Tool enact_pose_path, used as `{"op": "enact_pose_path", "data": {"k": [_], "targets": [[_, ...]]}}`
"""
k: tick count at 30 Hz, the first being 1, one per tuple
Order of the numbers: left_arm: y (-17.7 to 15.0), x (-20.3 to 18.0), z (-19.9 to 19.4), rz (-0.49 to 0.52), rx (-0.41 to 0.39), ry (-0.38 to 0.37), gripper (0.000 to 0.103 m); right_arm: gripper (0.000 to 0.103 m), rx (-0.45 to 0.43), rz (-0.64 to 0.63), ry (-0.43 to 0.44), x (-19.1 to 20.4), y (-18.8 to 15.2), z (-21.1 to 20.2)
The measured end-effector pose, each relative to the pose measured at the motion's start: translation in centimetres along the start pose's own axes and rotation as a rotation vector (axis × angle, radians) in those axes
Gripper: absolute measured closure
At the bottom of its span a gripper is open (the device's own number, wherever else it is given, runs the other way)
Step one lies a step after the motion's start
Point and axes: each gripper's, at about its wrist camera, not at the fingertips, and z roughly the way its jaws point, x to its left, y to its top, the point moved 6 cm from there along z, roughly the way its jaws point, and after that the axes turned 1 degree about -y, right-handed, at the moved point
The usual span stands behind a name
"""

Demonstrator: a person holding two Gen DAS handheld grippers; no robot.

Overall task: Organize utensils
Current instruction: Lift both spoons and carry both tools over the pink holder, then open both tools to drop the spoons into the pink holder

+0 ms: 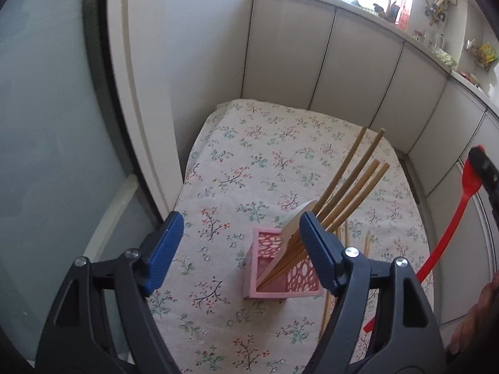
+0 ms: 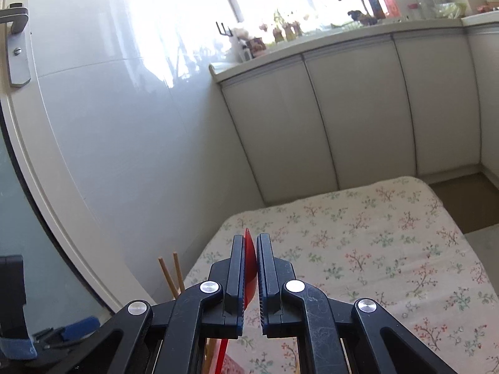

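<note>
A pink perforated utensil holder [image 1: 274,265] stands on the floral tablecloth [image 1: 249,162]. It holds several wooden chopsticks [image 1: 352,187] and a pale wooden spatula [image 1: 293,227], all leaning right. My left gripper [image 1: 241,243] is open and empty, just above and in front of the holder. My right gripper [image 2: 251,249] is shut on a red spatula [image 2: 250,261], held above the table; the red spatula [image 1: 446,233] shows at the right in the left wrist view. Two chopstick tips [image 2: 174,272] show at lower left in the right wrist view.
More loose chopsticks [image 1: 366,243] lie on the cloth right of the holder. White cabinets [image 1: 312,62] stand behind the table, a glossy wall [image 2: 124,124] and a door frame [image 1: 131,93] to its left. A hand [image 1: 477,318] shows at the right edge.
</note>
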Motion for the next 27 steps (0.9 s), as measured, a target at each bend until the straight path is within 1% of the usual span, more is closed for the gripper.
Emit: {"op": "enact_pose_path", "data": {"k": [2,4,6,9,11,14,19,21,27], "targets": [[-0.3,0.5,0.4,-0.018,0.031,0.006,0.026,0.096,-0.038,0.009,-0.024,0.8,0.2,0.5],[-0.4,0.9,0.6,-0.035,0.048,0.011,0.026,0.096,-0.071,0.015,-0.048,1.4,0.1,1.0],[-0.6,1.4,0.9,-0.036,0.063,0.030,0.026,0.096,-0.101,0.009,-0.078,2.0,-0.2,1.5],[-0.9,1.9,1.7,-0.033,0.089,0.068,0.026,0.096,-0.130,-0.011,-0.131,2.4,-1.1,2.6],[-1.1,2.5,2.3,-0.045,0.118,0.066,0.026,0.096,-0.142,-0.024,-0.156,2.7,-1.8,3.4],[-1.2,2.9,2.9,-0.072,0.140,0.053,0.026,0.096,-0.146,-0.049,-0.161,3.3,-2.5,4.5],[-0.9,3.2,3.2,-0.076,0.132,0.056,0.026,0.096,-0.155,-0.125,-0.194,3.9,-4.0,5.9],[-1.0,3.2,3.3,-0.076,0.136,0.054,0.026,0.096,-0.140,-0.136,-0.197,3.9,-4.7,6.4],[-0.9,3.2,3.2,-0.083,0.140,0.043,0.026,0.095,-0.084,-0.127,-0.155,3.4,-5.8,7.0]]}}
